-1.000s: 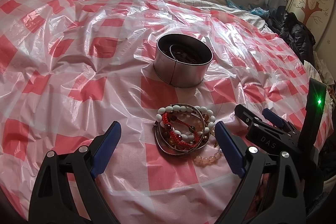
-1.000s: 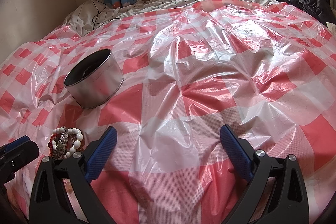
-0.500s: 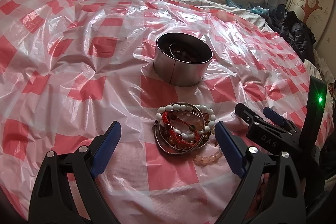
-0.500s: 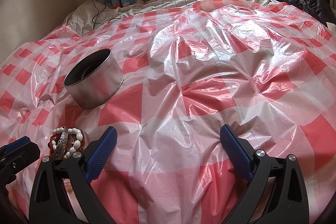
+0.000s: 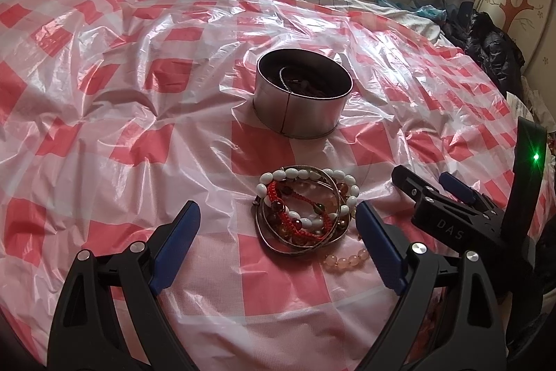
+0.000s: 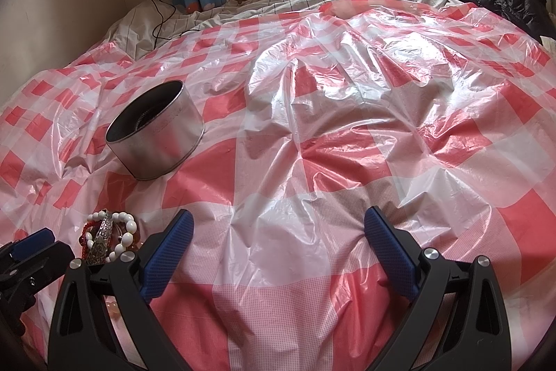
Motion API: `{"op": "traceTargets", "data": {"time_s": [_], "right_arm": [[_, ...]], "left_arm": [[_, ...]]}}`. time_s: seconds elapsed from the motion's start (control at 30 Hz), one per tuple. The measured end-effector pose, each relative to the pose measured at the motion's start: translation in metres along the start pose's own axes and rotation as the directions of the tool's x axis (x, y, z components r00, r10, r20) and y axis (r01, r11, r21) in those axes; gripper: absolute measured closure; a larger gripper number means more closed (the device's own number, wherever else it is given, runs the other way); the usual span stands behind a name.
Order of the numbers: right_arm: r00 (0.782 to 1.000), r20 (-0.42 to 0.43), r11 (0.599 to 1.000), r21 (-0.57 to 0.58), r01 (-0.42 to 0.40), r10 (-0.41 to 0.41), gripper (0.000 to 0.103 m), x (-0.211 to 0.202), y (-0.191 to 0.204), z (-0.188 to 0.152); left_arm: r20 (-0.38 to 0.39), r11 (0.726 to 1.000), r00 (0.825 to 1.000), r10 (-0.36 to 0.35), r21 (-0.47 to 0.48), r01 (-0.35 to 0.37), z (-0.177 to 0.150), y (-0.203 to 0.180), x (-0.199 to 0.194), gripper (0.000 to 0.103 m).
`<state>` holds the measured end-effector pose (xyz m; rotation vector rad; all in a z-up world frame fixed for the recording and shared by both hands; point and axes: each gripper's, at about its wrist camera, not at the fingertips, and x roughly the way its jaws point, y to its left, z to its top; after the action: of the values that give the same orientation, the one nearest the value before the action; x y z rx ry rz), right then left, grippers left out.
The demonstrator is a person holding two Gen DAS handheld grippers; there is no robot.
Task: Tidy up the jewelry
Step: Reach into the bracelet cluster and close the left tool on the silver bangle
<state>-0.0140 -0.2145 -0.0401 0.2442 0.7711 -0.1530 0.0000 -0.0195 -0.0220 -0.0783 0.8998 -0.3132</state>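
Left wrist: tangled white, red, amber bracelets (image 5: pixel 305 210) beyond wide-open, empty fingers (image 5: pixel 177 232).

Window daylight; plastic glare; fisheye vignette

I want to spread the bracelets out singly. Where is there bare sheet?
Bare: the checked sheet right of the tin, and left of the bracelet pile. Crowded: the pile itself, hemmed by the left hand-held gripper and right hand-held gripper.
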Motion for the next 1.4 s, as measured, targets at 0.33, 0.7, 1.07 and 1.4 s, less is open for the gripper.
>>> {"op": "traceTargets", "data": {"time_s": [0.33,0.7,1.07,1.4], "right_arm": [[1.000,-0.025,1.000,-0.004,0.005,-0.006,0.008,0.005,0.002,-0.003],[0.998,0.040,0.996,0.068,-0.060,0.058,0.008,-0.016,-0.002,0.007],[0.978,-0.013,0.963,0.179,-0.203,0.209,0.008,-0.021,-0.011,0.017],[0.971,-0.020,0.954,0.195,-0.230,0.238,0.008,-0.022,-0.010,0.016]], "left_arm": [[0.043,0.998,0.999,-0.025,-0.053,0.027,0.004,0.028,-0.020,0.016],[0.032,0.999,0.999,0.022,-0.046,-0.021,0.002,0.040,-0.014,0.016],[0.031,0.978,0.999,-0.028,0.207,0.021,-0.011,-0.012,-0.008,0.016],[-0.022,0.979,0.998,0.065,0.195,-0.060,-0.009,-0.008,0.013,0.016]]}}
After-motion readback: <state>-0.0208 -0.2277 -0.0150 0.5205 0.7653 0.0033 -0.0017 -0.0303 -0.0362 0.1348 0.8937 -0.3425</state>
